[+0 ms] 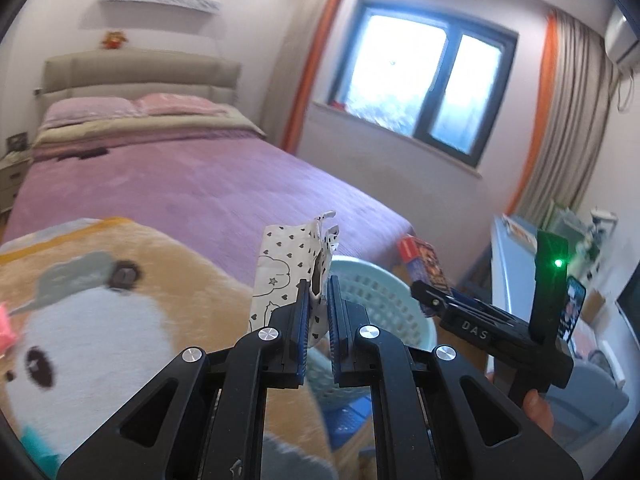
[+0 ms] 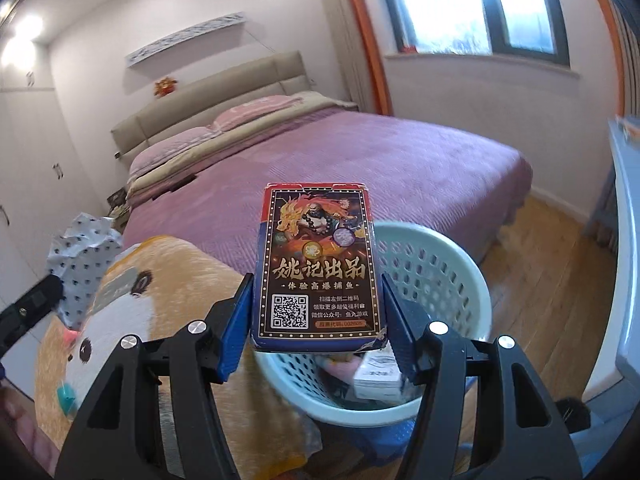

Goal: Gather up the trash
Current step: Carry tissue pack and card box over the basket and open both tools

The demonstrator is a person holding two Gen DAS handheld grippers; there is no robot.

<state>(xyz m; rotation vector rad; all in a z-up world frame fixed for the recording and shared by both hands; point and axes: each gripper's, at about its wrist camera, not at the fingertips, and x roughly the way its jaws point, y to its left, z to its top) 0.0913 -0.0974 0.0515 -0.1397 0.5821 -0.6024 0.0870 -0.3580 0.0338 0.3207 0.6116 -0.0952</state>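
My left gripper [image 1: 319, 296] is shut on a crumpled white wrapper with black hearts [image 1: 288, 268], held up in the air over the bed's foot; the wrapper also shows in the right wrist view [image 2: 82, 264]. My right gripper [image 2: 316, 300] is shut on a card box [image 2: 316, 268] with red, blue and gold print, held just above the near rim of a pale blue perforated basket [image 2: 440, 272]. The basket holds some paper and packets. In the left wrist view the basket [image 1: 372, 284] sits behind my fingers, with the right gripper [image 1: 430, 292] and card box [image 1: 424, 260] over it.
A bed with a purple cover [image 1: 208, 184] fills the middle. A tan and white plush blanket with an animal face [image 1: 100, 312] lies at its foot. A light blue cabinet [image 2: 628, 240] stands to the right on the wooden floor [image 2: 552, 264]. Window and curtains behind.
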